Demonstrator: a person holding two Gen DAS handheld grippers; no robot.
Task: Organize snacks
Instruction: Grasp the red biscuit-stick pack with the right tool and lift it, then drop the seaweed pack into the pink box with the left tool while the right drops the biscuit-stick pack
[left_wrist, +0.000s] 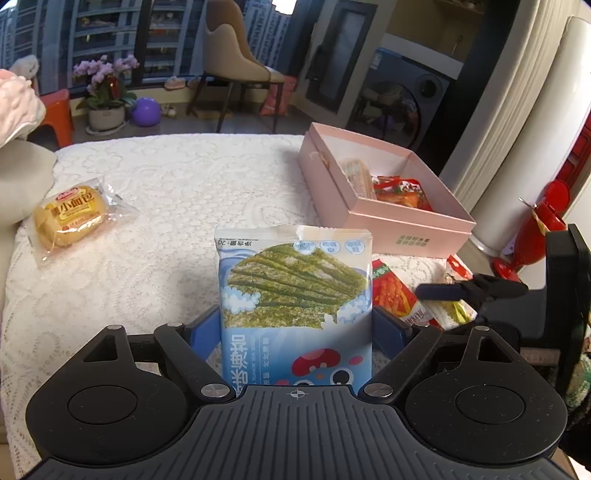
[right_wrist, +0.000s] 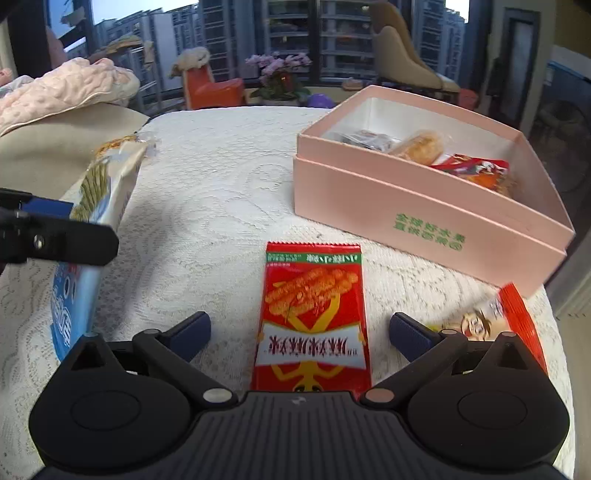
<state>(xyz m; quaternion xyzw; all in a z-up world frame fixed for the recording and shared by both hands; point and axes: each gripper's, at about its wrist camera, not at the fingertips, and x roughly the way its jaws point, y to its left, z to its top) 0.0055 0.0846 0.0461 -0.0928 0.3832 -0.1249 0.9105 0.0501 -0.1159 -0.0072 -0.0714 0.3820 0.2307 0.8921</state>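
The left gripper squeezes a blue seaweed snack bag between its blue pads and holds it up off the white lace cloth. The right gripper is wide open, with a red snack packet lying flat between its fingers, not touched. Further back sits a pink box. Inside it are a bread roll, a red packet and a dark packet. A wrapped bun lies far left
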